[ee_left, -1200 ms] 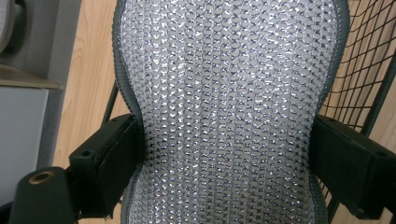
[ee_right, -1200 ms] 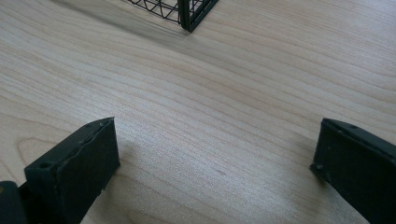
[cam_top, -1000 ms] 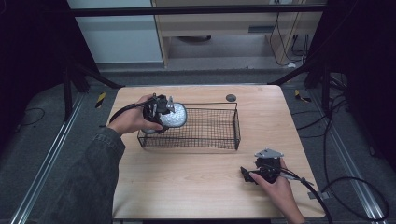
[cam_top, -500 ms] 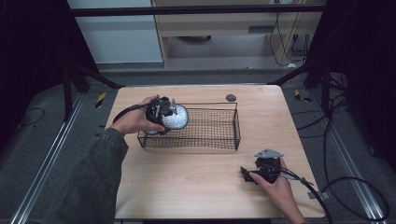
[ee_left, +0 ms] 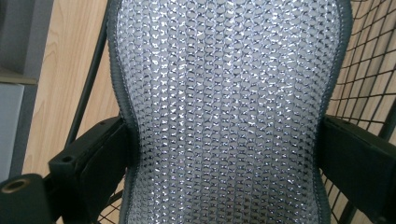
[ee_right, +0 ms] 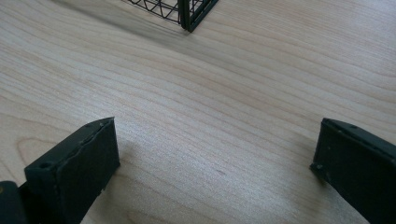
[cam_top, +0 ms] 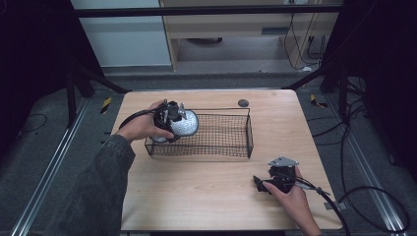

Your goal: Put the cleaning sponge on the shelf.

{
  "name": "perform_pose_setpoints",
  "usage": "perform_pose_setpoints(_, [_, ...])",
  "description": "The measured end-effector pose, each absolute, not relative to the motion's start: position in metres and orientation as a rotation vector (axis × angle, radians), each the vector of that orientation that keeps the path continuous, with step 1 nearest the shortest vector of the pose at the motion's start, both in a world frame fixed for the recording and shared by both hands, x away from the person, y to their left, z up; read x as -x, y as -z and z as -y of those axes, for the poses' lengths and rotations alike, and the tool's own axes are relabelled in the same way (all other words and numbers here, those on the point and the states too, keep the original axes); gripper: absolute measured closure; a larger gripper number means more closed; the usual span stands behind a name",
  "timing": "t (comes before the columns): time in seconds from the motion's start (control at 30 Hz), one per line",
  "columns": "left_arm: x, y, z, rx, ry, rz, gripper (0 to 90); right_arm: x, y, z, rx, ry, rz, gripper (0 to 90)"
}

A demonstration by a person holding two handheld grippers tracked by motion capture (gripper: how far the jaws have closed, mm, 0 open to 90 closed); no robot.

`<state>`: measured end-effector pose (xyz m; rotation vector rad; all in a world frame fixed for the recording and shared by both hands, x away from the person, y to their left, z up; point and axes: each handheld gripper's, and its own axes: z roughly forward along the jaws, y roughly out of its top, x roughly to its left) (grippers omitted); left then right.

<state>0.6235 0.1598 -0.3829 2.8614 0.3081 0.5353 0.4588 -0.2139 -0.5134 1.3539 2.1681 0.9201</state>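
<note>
The silver, bubble-textured padded pouch with a grey stitched border point(ee_left: 224, 112) sits pinched between the two black jaws of the left tool point(cam_top: 169, 120), held at the left end of the black wire mesh basket point(cam_top: 216, 140), left of centre in the high view, seemingly just over or against the basket's left rim. The pouch looks soft and slick, and the jaws bite only its waist, so it may slide or sag out if the grip loosens, or its lower edge may catch on the top wire as it goes in or comes out; a snag could drag the light basket across the pale wooden surface point(cam_top: 206, 196). The basket's right half looks empty, leaving room there. The right tool point(cam_top: 275, 181) rests low at the lower right of the high view, jaws wide apart on nothing, well clear of the basket, with bare surface around it, though the near edge lies close behind that hand
</note>
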Motion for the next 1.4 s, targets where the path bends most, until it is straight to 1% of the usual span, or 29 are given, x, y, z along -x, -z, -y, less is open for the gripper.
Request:
perform_pose_setpoints(0.13, [-0.625, 0.381, -0.161, -2.845, -0.543, -0.334, 2.8, -0.459, 0.513, 0.214, -1.357, -0.922, -2.167, 0.4])
perform_pose_setpoints(0.3, [-0.625, 0.378, -0.162, -2.822, -0.549, -0.355, 4.1, -0.459, 0.513, 0.214, -1.354, -0.921, -2.169, 0.4])
perform_pose_setpoints(0.67, [-0.623, 0.375, -0.163, -2.821, -0.546, -0.336, 4.9, -0.459, 0.513, 0.214, -1.356, -0.922, -2.168, 0.4])
perform_pose_setpoints(1.07, [-0.618, 0.366, -0.165, -2.777, -0.559, -0.337, 6.2, -0.459, 0.513, 0.214, -1.355, -0.92, -2.167, 0.4])
perform_pose_setpoints(1.4, [-0.609, 0.359, -0.165, -2.725, -0.568, -0.382, 6.5, -0.459, 0.513, 0.214, -1.355, -0.92, -2.167, 0.4])
